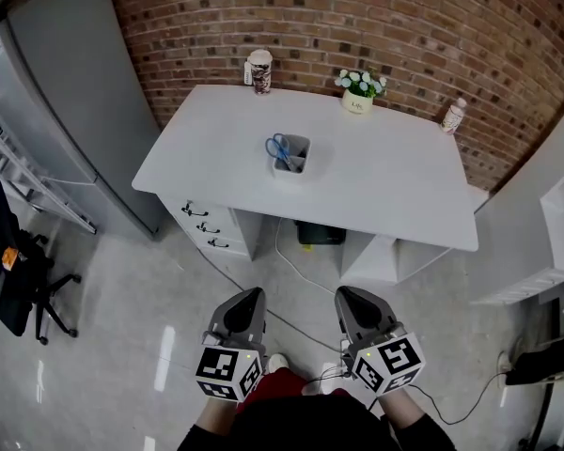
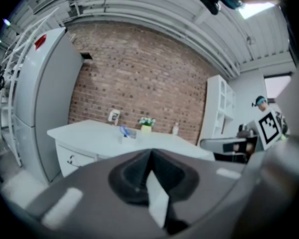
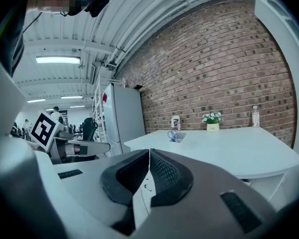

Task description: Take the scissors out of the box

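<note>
Blue-handled scissors (image 1: 280,148) stand upright in a small grey box (image 1: 292,155) near the middle of the white table (image 1: 395,186). Both grippers hang low over the floor, well short of the table. My left gripper (image 1: 255,294) is shut with nothing in it, and my right gripper (image 1: 340,294) is shut and empty too. The left gripper view shows the scissors (image 2: 123,131) far off on the table (image 2: 89,133). From the right gripper view the box (image 3: 178,137) with the scissors (image 3: 172,135) is small and distant.
A patterned cup (image 1: 258,70), a potted plant (image 1: 359,90) and a small bottle (image 1: 452,116) stand along the table's back edge by the brick wall. A grey fridge (image 1: 66,92) is at left, drawers (image 1: 207,225) under the table, a cable (image 1: 291,271) on the floor.
</note>
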Available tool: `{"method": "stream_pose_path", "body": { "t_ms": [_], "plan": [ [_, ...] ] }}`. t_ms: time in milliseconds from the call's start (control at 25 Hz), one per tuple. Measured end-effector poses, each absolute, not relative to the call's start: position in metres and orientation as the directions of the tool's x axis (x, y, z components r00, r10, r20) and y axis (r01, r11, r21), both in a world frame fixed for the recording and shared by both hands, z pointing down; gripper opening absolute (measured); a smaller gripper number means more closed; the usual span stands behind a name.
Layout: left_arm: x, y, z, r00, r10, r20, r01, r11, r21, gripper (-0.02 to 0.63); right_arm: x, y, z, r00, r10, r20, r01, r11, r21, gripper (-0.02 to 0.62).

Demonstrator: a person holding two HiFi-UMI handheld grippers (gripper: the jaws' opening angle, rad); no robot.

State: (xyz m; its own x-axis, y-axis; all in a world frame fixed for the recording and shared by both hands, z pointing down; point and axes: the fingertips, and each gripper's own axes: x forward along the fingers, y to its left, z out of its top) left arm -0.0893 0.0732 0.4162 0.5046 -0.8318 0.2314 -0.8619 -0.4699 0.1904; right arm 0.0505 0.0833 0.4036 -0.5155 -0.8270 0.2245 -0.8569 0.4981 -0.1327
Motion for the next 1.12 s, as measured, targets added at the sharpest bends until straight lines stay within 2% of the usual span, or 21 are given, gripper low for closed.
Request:
{"method": "stream_pose_path", "body": {
  "t_ms": [1120],
  "plan": [
    [-0.127, 0.046, 0.417, 0.511, -0.831, 0.219, -0.858, -0.478, 0.185, 0.003, 0.014, 0.059, 0.409, -0.501, -0.831, 0.241, -0.866, 0.482, -0.134, 0.009]
  ]
}}
